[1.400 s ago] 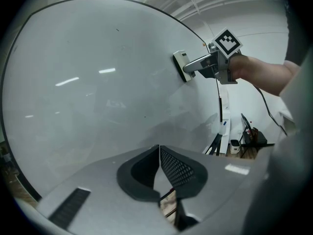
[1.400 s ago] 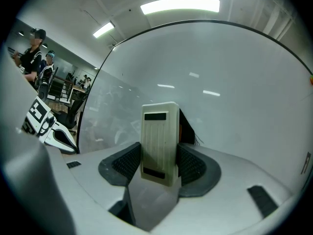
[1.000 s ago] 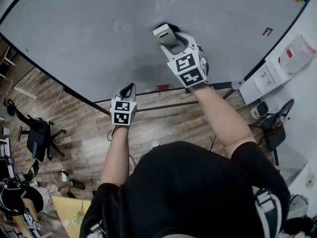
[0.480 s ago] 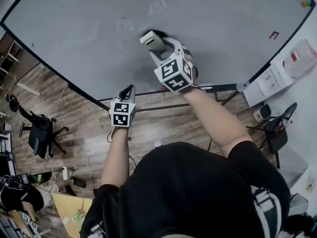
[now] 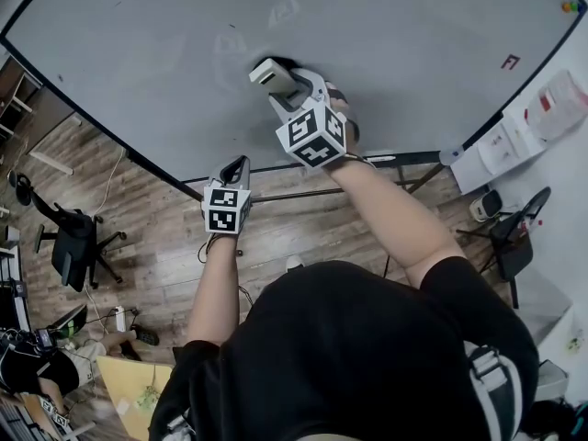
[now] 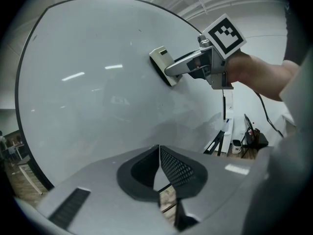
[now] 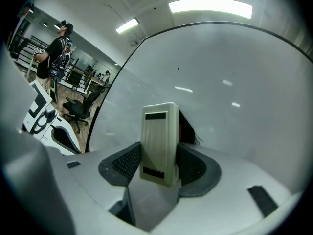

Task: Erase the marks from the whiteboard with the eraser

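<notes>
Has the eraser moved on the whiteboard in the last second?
Yes: the eraser slid left, farther from the small red mark on the whiteboard.

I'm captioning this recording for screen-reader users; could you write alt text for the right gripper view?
The right gripper has its jaws shut on a cream eraser, held upright with its dark felt side facing a large whiteboard that fills most of the view. Past the board's left edge is an office with chairs and a standing person.

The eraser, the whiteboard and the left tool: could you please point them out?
eraser [image 7: 159, 143], right gripper view, its ribbed back.
whiteboard [image 5: 413, 26], head view, bare surface.
left tool [image 6: 159, 148], left gripper view, where its tips meet.
</notes>
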`<state>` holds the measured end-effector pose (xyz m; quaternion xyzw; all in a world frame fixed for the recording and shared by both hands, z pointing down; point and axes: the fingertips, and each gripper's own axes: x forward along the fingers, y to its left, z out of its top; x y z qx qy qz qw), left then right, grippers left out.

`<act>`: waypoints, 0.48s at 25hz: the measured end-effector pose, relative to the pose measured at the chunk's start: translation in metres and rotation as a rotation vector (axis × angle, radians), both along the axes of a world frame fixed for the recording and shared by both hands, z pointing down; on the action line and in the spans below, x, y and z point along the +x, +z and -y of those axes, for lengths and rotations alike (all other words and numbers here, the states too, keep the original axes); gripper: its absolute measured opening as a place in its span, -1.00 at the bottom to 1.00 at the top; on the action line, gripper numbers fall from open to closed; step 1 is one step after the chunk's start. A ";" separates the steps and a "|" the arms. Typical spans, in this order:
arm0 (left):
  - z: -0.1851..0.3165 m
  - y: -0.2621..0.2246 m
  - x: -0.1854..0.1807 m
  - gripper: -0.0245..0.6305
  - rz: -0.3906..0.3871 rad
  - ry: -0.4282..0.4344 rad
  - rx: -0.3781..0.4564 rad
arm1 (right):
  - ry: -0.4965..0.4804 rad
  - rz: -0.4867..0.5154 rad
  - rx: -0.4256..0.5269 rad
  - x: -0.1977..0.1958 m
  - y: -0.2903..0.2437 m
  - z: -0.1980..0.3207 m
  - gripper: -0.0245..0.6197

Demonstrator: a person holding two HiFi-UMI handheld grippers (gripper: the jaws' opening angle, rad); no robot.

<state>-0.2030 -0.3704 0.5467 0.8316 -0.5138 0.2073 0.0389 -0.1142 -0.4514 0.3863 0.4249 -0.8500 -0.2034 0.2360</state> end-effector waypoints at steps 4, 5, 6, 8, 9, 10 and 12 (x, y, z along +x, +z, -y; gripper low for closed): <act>-0.001 -0.002 -0.002 -0.89 -0.003 -0.008 0.005 | 0.003 0.001 -0.002 0.002 0.001 0.001 -0.21; -0.002 -0.003 -0.002 -0.89 -0.001 -0.009 0.007 | 0.002 0.003 -0.003 0.003 0.000 0.001 -0.21; -0.002 -0.004 -0.002 -0.89 0.001 -0.009 0.008 | 0.001 0.006 -0.006 0.003 0.000 0.000 -0.21; -0.004 -0.006 -0.002 -0.89 0.004 -0.009 0.010 | -0.001 0.012 -0.011 0.005 -0.001 0.000 -0.21; -0.004 -0.007 -0.002 -0.89 0.003 -0.009 0.011 | 0.001 0.015 -0.014 0.005 -0.001 0.000 -0.21; -0.005 -0.008 -0.002 -0.89 0.002 -0.009 0.013 | 0.003 0.018 -0.016 0.006 -0.002 0.000 -0.21; -0.006 -0.010 0.000 -0.89 0.001 -0.007 0.016 | 0.011 0.023 -0.019 0.011 -0.002 0.000 -0.21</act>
